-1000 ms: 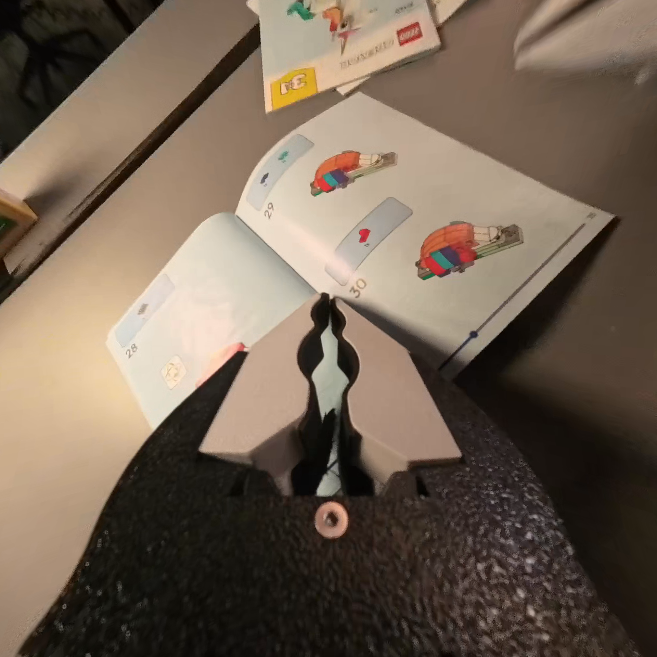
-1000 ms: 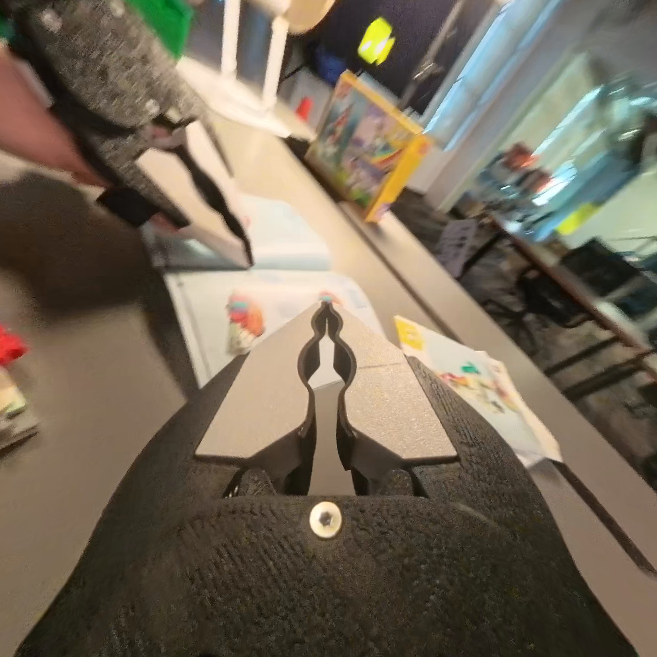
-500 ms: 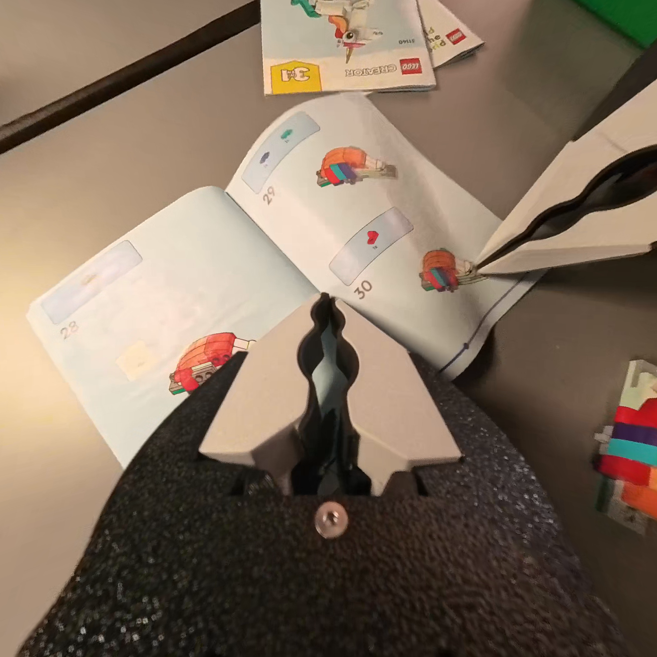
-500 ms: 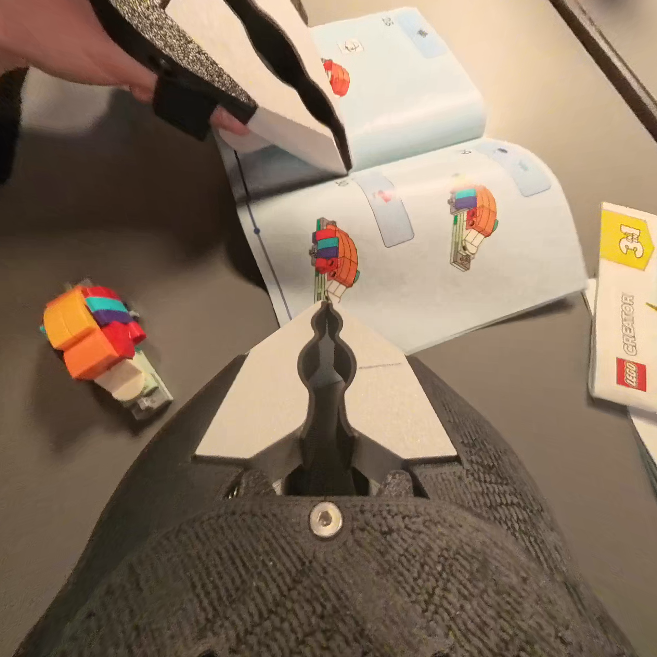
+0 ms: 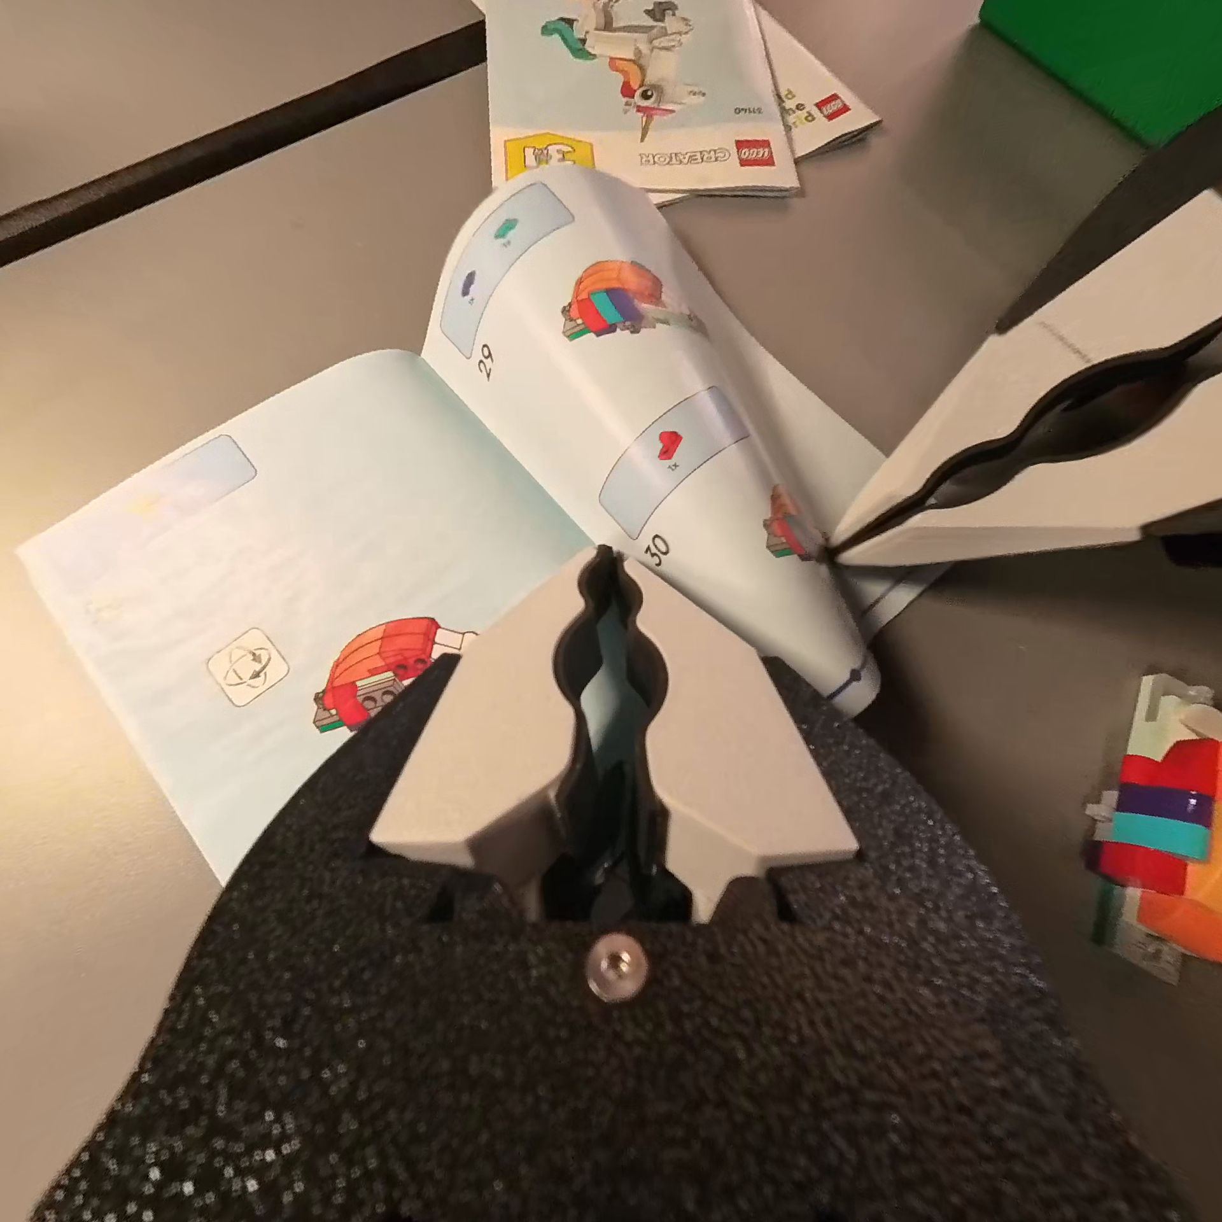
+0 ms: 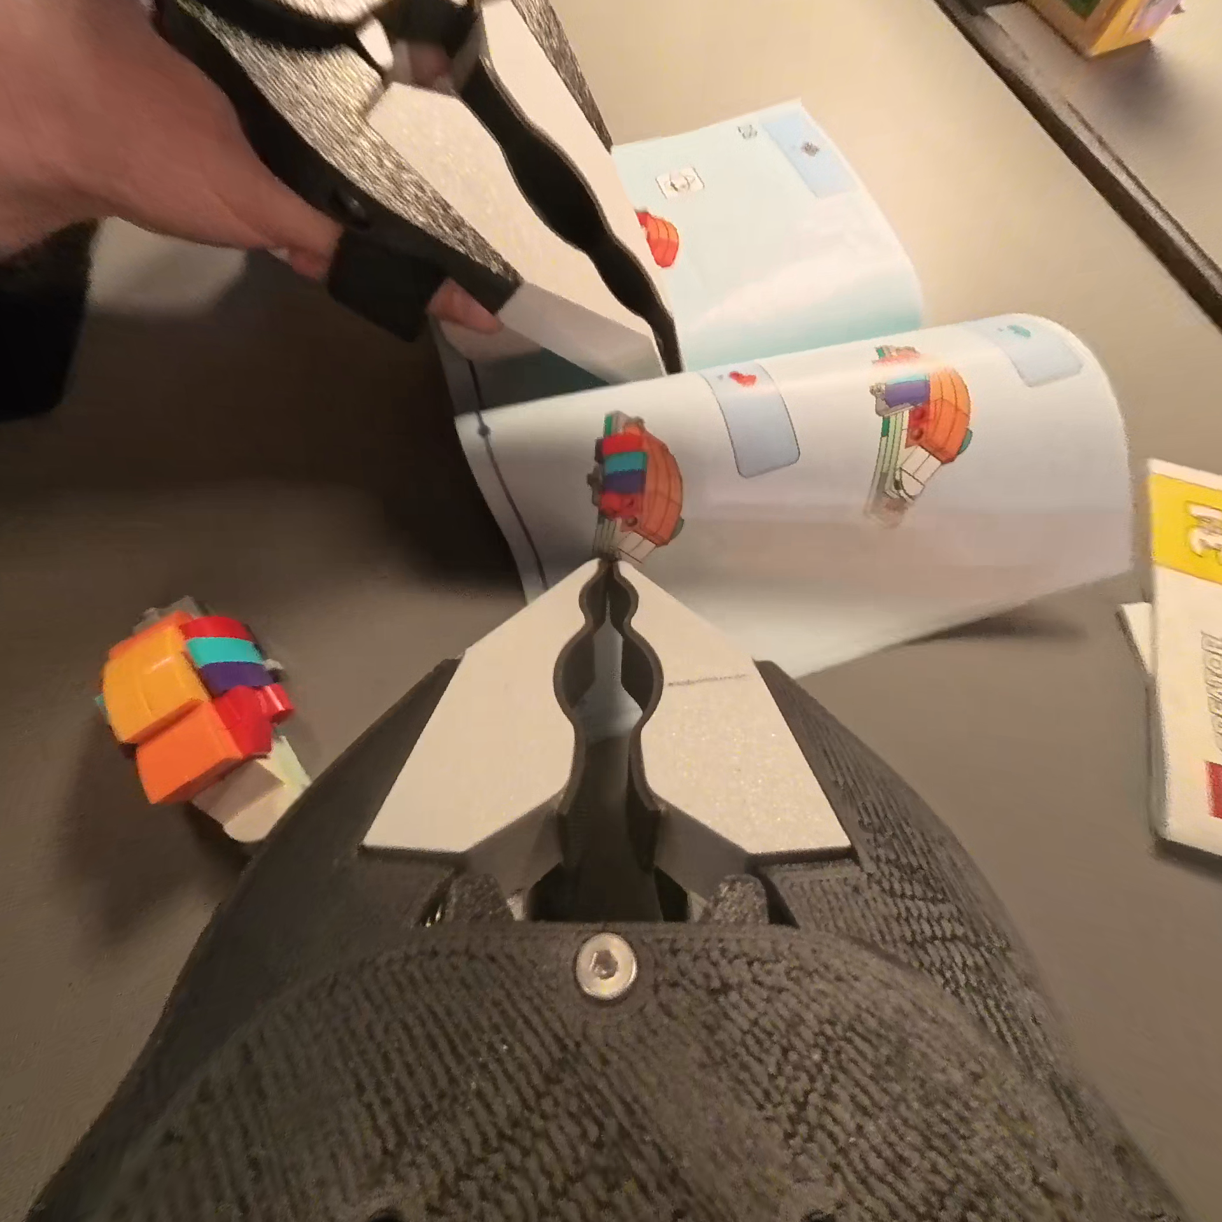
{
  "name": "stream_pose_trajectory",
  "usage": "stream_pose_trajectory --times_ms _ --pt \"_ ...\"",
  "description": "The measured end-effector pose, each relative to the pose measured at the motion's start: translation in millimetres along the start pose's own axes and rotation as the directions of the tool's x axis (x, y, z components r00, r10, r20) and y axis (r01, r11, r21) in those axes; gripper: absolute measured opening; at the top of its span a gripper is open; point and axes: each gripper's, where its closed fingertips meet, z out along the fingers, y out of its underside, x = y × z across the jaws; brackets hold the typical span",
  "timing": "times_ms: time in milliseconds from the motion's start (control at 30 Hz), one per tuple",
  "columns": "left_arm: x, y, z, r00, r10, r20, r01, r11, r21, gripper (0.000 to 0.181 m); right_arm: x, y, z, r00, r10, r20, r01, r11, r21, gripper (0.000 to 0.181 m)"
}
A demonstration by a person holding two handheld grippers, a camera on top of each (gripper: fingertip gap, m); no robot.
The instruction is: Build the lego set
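An open instruction booklet (image 5: 330, 529) lies on the grey table. Its right-hand page (image 5: 582, 410) is lifted and curled over toward the fold; it also shows in the right wrist view (image 6: 826, 529). My right gripper (image 6: 608, 562) is shut on that page's outer edge, and shows in the left wrist view (image 5: 830, 554). My left gripper (image 5: 608, 552) is shut and empty, its tip down at the booklet near the fold (image 6: 664, 350). The partly built lego model (image 6: 192, 688), orange, red, purple and teal on white, lies on the table beside the booklet (image 5: 1164, 826).
Two closed booklets (image 5: 635, 99) lie beyond the open one, also at the right edge of the right wrist view (image 6: 1183, 595). A green thing (image 5: 1124, 59) sits at the far right. A dark table seam (image 5: 231, 145) runs past. A hand (image 6: 132, 132) holds the left gripper.
The right gripper swung down from facing the room, closed on the page's edge and lifted it so that it curls. The left gripper drew back a little over the booklet.
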Motion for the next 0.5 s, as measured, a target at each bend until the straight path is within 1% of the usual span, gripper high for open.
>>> stream_pose_trajectory --times_ms 33,133,167,200,233,267,300,333,367,400,433,467,500 --pt "0 0 0 1.000 0.002 0.002 -0.002 1.000 0.000 0.000 -2 -3 -1 1.000 0.008 0.020 -0.009 1.000 0.022 0.000" --pt "0 0 0 1.000 0.002 0.002 -0.002 1.000 0.000 0.000 2 -15 -7 0.999 0.036 0.027 -0.038 0.993 0.111 0.000" --pt "-1 0 0 1.000 0.003 0.019 -0.003 1.000 0.001 0.000 3 -16 -9 0.998 0.052 0.034 -0.056 0.990 0.129 0.000" --pt "-8 -4 -3 0.996 0.009 0.086 -0.012 1.000 0.028 0.000 5 -18 -11 0.997 0.070 0.037 -0.075 0.987 0.144 0.000" --pt "-11 -14 -8 0.988 0.047 0.144 -0.061 0.994 0.091 0.000 8 -19 -14 0.996 0.088 0.033 -0.092 0.982 0.163 0.000" --pt "-7 -25 -15 0.980 0.099 0.174 -0.126 0.981 0.147 0.000 11 -22 -17 0.995 0.102 0.022 -0.104 0.976 0.191 0.000" --pt "0 -34 -21 0.970 0.157 0.186 -0.190 0.966 0.174 0.000 19 -26 -22 0.993 0.114 -0.012 -0.108 0.966 0.235 0.000" --pt "11 -41 -26 0.959 0.223 0.174 -0.256 0.947 0.195 0.002 29 -32 -29 0.990 0.122 -0.074 -0.095 0.950 0.298 0.000" --pt "26 -45 -29 0.947 0.296 0.126 -0.317 0.925 0.211 0.011 44 -38 -40 0.977 0.134 -0.166 -0.065 0.928 0.368 0.000" --pt "42 -44 -30 0.932 0.358 0.064 -0.363 0.907 0.213 0.019 61 -43 -53 0.947 0.151 -0.283 -0.014 0.902 0.433 0.000" --pt "57 -39 -29 0.914 0.406 -0.006 -0.397 0.895 0.201 0.026 77 -45 -69 0.898 0.164 -0.408 0.058 0.875 0.480 0.000" --pt "70 -32 -27 0.891 0.449 -0.072 -0.431 0.884 0.179 0.036 90 -45 -85 0.832 0.170 -0.528 0.144 0.853 0.501 0.000" --pt "80 -25 -24 0.864 0.491 -0.111 -0.473 0.867 0.156 0.039 99 -44 -99 0.762 0.164 -0.626 0.227 0.838 0.496 0.000"
